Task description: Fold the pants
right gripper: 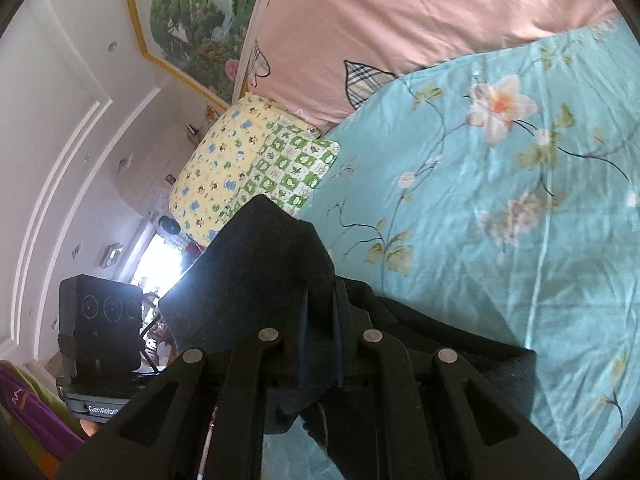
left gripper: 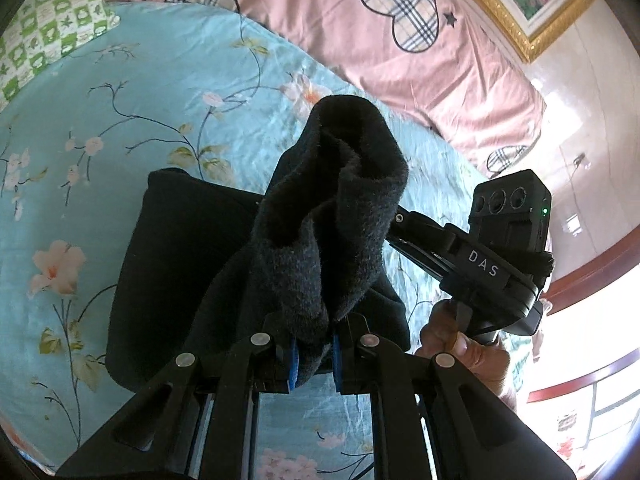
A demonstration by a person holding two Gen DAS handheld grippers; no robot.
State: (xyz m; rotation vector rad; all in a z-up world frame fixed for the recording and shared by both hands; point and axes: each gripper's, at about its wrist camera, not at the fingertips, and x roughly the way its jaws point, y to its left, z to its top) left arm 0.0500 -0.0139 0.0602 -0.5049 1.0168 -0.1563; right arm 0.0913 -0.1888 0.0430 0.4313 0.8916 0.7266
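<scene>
both my left gripper (left gripper: 314, 354) and right gripper (right gripper: 320, 344) are clamped on the black pants (left gripper: 328, 216), lifting an edge off the floral bedsheet (left gripper: 120, 120), so folding looks midway, unfinished.

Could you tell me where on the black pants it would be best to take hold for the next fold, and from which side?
Probably keep the present holds: the left gripper and right gripper each pinch a bunched edge of the black pants. For a fresh hold, take the far edge lying flat on the blue floral sheet, coming in low from the pink quilt side.
</scene>
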